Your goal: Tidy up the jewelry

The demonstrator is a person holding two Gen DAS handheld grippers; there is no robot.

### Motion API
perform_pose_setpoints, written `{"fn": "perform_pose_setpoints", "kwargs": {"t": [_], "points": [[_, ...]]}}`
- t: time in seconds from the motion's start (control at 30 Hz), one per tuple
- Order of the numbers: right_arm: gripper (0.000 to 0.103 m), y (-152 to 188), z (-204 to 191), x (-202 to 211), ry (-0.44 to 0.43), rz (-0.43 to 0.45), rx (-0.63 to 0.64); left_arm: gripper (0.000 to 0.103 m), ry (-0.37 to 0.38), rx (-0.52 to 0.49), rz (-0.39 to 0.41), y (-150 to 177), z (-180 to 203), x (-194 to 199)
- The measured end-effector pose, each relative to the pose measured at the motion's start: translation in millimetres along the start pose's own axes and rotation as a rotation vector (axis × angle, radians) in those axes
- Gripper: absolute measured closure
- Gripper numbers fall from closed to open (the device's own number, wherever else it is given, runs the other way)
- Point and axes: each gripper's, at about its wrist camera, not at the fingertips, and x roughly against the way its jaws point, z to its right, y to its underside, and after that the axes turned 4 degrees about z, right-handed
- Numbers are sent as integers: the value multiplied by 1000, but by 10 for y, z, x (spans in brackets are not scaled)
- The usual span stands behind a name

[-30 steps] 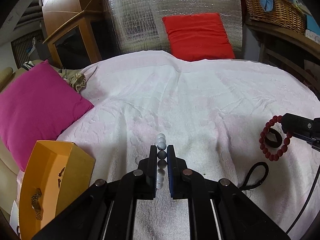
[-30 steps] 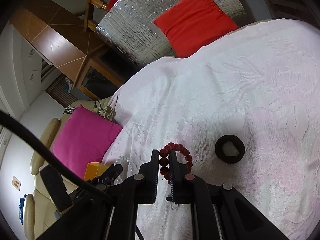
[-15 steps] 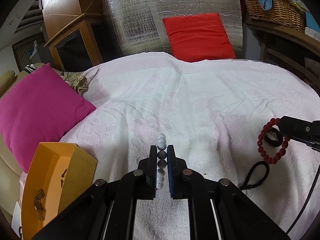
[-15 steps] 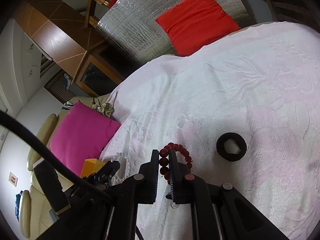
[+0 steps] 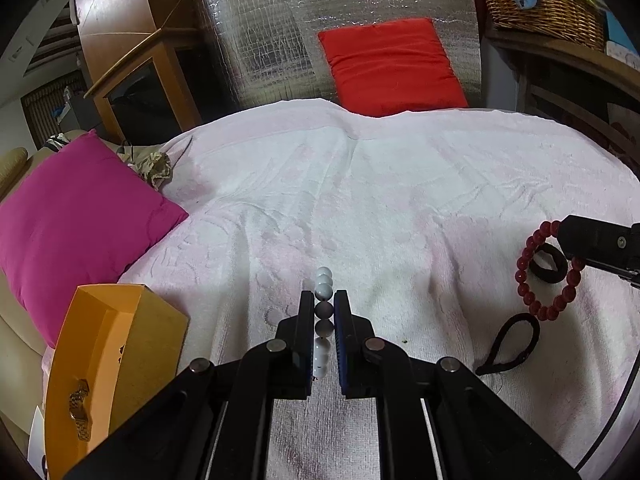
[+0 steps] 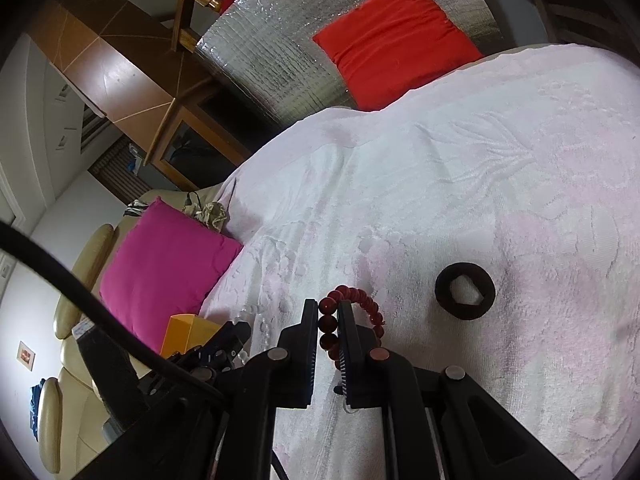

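My left gripper is shut on a white and grey bead bracelet, held above the pale towel. An open orange box with a gold watch band inside stands at lower left. My right gripper is shut on a red bead bracelet; in the left wrist view that red bracelet hangs from the right gripper's black finger at the right edge. The left gripper's finger shows at lower left of the right wrist view, beside the orange box.
A black hair tie lies on the towel right of the red bracelet, and a thin black loop lies nearer. A magenta cushion sits left, a red cushion and silver foil panel behind, a wicker basket upper right.
The left wrist view has shifted slightly, bringing more of the orange box into sight. Both grippers stay shut on their bracelets; the right one has kept still.
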Motion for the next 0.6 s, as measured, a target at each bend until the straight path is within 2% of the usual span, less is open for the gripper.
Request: {"fn": "perform_pose_setpoints", "kwargs": {"t": [0.6], "points": [[92,14,-7,-50,1,-24,6,93,-20,1,-28,37,-18,-71]]}}
